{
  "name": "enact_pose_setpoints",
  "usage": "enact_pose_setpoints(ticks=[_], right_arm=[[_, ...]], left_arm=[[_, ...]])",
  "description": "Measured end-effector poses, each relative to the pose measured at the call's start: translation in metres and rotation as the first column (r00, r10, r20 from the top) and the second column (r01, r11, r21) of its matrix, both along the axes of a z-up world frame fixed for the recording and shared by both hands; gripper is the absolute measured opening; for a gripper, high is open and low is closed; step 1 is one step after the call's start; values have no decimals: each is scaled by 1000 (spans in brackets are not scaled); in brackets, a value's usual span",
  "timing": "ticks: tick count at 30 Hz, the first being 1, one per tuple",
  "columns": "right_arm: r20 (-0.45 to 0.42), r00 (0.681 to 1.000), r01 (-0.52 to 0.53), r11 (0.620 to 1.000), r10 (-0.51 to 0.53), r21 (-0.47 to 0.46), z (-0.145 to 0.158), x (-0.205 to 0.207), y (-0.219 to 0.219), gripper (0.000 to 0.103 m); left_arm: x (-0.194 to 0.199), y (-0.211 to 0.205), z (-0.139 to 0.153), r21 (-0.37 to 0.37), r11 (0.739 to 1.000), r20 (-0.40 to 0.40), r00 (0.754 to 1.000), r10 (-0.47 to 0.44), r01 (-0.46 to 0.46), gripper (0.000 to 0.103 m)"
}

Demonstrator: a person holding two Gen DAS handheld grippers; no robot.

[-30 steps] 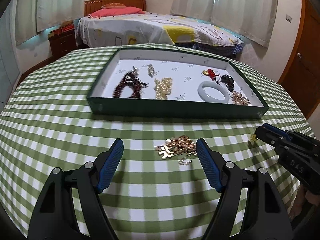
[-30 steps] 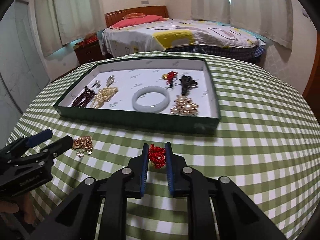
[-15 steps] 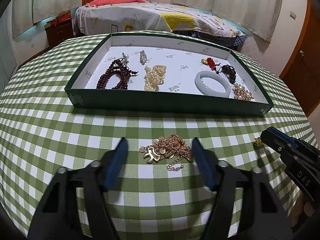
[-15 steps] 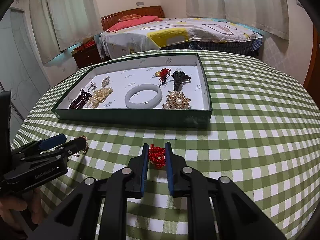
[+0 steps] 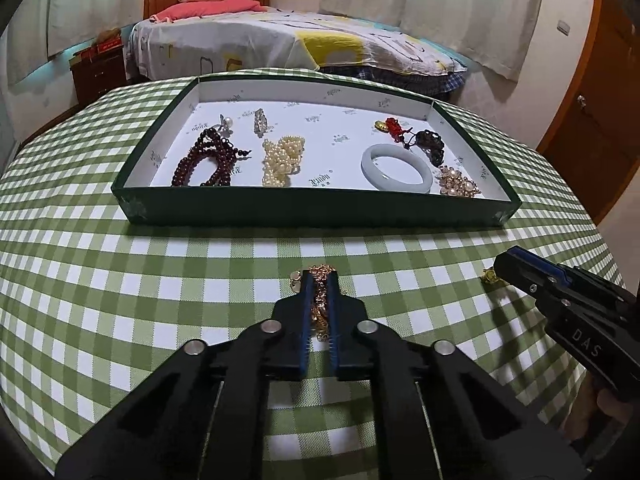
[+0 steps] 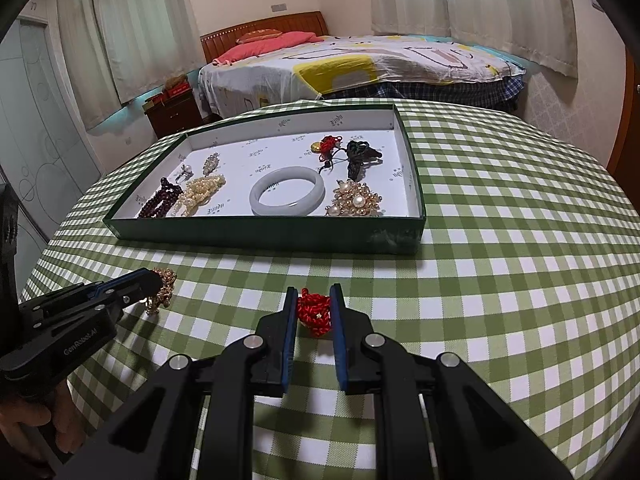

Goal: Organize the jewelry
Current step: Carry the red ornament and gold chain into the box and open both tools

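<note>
L gripper, bottom centre of left wrist view: fingers clamped on gold chain bracelet, which lies on the green-check bench w/ a bit of chain poking out at the tips. R gripper, bottom centre of right wrist view: fingers pinched on red knotted cord piece, also on the bench. Mid-frame beyond both: green tray w/ white lining, holding dark red beads at left, pearl strand, pale jade bangle, gold-pearl brooch at right. Far back, upper frame: bed.
</note>
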State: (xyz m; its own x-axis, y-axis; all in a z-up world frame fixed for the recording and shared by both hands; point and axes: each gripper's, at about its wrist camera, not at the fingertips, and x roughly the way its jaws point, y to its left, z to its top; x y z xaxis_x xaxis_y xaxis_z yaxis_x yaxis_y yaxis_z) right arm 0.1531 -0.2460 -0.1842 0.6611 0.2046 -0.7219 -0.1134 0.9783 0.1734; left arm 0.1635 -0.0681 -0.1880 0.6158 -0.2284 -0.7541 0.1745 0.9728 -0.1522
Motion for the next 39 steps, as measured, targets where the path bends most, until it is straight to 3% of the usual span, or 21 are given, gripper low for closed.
enact_pose_setpoints(ticks=[10, 13, 15, 18, 22, 24, 39], right_arm=[[0, 1000, -2, 1000, 2, 0, 0, 0, 0, 17], [-1, 1000, -4, 1000, 4, 3, 0, 0, 0, 17], [-1, 1000, -5, 1000, 5, 4, 0, -1, 0, 17], [-2, 1000, -6, 1000, 6, 6, 0, -1, 0, 17], [-1, 1000, -6, 1000, 6, 7, -1, 0, 0, 17], [-1, 1000, -5, 1000, 5, 7, -1, 0, 0, 17], [23, 1000, -8, 1000, 8, 3, 2, -3, 5, 17]], left_arm=[[0, 4, 0, -4, 1000, -14, 1000, 12, -12, 4], [1, 5, -1, 3, 1000, -18, 1000, 21, -21, 11], [1, 4, -1, 10, 1000, -16, 1000, 25, -25, 28], [4, 3, 0, 12, 1000, -16, 1000, 25, -25, 35], [9, 0, -3, 20, 1000, -27, 1000, 12, -12, 35], [11, -1, -4, 19, 1000, -29, 1000, -4, 5, 18], [-4, 0, 9, 32, 999, 38, 999, -13, 11, 14]])
